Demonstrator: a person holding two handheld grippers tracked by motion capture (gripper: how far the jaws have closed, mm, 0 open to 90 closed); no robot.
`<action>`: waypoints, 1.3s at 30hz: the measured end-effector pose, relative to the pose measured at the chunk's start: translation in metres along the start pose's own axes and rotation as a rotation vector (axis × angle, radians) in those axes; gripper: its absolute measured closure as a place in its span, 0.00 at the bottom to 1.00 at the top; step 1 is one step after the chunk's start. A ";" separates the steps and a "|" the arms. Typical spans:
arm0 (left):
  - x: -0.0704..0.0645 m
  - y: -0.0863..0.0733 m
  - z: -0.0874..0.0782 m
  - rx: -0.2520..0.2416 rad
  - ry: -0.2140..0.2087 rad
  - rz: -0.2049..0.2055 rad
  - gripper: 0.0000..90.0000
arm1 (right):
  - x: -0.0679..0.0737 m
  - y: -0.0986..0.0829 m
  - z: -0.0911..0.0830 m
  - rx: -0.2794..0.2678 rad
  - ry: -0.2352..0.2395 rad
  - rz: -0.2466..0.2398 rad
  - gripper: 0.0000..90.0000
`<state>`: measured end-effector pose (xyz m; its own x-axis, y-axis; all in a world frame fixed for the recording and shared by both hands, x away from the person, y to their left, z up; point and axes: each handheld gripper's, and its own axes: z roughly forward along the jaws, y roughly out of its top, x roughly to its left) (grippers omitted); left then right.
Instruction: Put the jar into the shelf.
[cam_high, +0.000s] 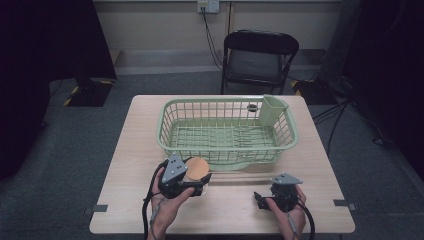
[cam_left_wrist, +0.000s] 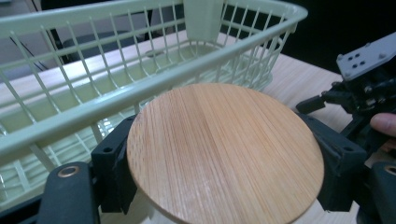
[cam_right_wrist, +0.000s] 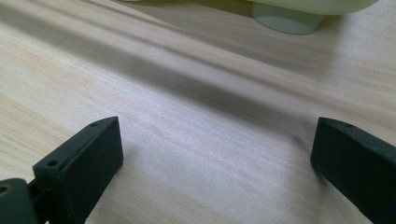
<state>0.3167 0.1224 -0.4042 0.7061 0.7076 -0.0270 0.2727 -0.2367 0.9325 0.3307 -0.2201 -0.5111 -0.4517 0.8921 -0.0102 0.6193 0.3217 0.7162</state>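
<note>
**Lidded cup held just short of the basket rim**

The left gripper (cam_high: 192, 181) has its jaws closed on a round wooden lid (cam_left_wrist: 224, 154), one jaw on each side of the disc's edge. In the left gripper view a white body shows beneath the lid, so this looks like a lidded cup, though little of it can be seen. It sits at the near left of the pale green basket (cam_high: 170, 142), just beside the near wall, above the tabletop (cam_high: 320, 165).

The risks, as I judge them:

- The jaws appear to bear on the lid's rim and not clearly on the white body. If the lid is only resting there, lifting could separate the two and drop the cup.
- The basket's near rim runs close in front of the lid. A forward move without enough height would strike the rim and push the light basket away.
- The grip lies across a smooth, thin round edge, so a tilt could let it slip.

The right gripper (cam_high: 267, 197) rests at the near right with jaws wide open, holding nothing, well apart from the basket.
</note>
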 end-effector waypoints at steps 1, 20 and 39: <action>0.000 0.001 -0.001 -0.002 -0.002 -0.001 0.27 | 0.000 0.000 0.000 0.000 0.000 0.000 0.02; 0.005 0.022 -0.016 -0.069 0.002 0.003 0.27 | 0.000 0.000 0.000 0.000 0.000 0.000 0.02; 0.005 0.056 -0.032 -0.110 0.007 0.030 0.27 | 0.000 0.000 0.000 0.000 0.000 0.000 0.02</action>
<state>0.3142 0.1338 -0.3405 0.7086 0.7056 0.0039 0.1780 -0.1841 0.9667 0.3307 -0.2201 -0.5111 -0.4516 0.8922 -0.0100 0.6194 0.3216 0.7162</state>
